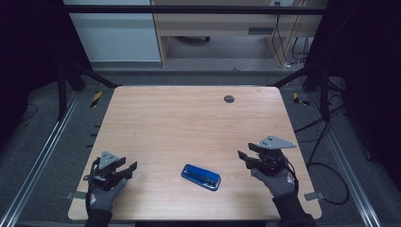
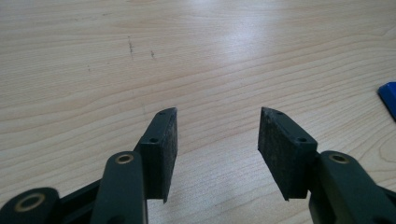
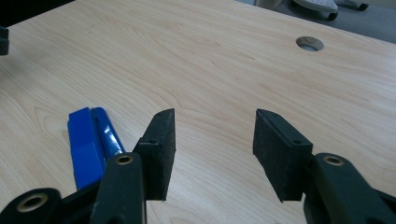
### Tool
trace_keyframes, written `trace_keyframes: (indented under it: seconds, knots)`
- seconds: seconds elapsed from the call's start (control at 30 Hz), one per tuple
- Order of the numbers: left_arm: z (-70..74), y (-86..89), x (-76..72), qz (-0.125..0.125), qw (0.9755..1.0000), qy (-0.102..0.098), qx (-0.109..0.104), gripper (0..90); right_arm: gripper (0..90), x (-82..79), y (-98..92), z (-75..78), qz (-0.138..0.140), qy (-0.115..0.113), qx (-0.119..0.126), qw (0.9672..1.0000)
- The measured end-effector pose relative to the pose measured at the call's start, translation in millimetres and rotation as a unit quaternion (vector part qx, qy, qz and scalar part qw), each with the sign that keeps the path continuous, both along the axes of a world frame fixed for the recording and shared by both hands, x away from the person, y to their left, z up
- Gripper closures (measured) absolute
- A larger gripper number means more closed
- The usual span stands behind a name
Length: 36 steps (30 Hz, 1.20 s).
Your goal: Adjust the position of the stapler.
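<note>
So there's a blue stapler (image 1: pixel 201 177) lying flat on the worktop (image 1: pixel 189 123), near the front edge and roughly between the two hands. At least it looks like a stapler; from the high view it's small and a bit dim, so I can't make out much beyond a long blue body with a darker strip along the top.

Left claw (image 1: pixel 126 169) sits low at the front left corner, jaws wide apart with nothing between them, just bare wood in its own view. The stapler only pokes in at the right edge of that view as a blue corner (image 2: pixel 388 95), cut off by the frame.

Right claw (image 1: pixel 246 158) is at the front right, also gaping open and empty. In its view the stapler (image 3: pixel 91 140) lies left of the jaws, apart from them, and its near end is hidden behind the left jaw arm. Both pads are clear of it.

There's a round hole (image 1: pixel 229 99) in the worktop toward the far side. The surroundings past the worktop are too dark to read.
</note>
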<state>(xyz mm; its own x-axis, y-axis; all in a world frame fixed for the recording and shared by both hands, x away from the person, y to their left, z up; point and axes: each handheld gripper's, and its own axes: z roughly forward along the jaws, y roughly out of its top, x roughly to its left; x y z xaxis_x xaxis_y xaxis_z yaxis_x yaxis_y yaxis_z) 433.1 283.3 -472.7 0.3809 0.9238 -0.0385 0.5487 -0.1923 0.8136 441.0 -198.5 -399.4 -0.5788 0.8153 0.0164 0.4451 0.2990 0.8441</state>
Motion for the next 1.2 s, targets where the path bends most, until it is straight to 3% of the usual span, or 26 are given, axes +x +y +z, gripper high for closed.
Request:
trace_keyframes:
  seconds: [0.33, 0.63, 0.8, 1.2]
  knots:
    - [0.6, -0.5, -0.1, -0.004, 1.0000, -0.002, 0.000, 46.9, 49.3, 8.4, 25.0, 13.0, 0.033, 0.006, -0.024, 0.9992]
    - [0.4, -1.4, 0.2, -0.007, 1.0000, -0.001, 0.004, 46.6, 49.7, 19.4, 52.5, 20.5, 0.075, 0.040, -0.056, 0.9948]
    - [0.5, -1.5, 0.1, -0.007, 1.0000, -0.001, 0.006, 46.3, 49.6, 25.6, 73.2, 19.2, 0.110, 0.062, -0.073, 0.9893]
    - [0.8, -1.9, -0.2, -0.011, 0.9999, -0.001, 0.009, 46.1, 49.7, 34.7, 94.2, 10.6, 0.146, 0.096, -0.097, 0.9798]
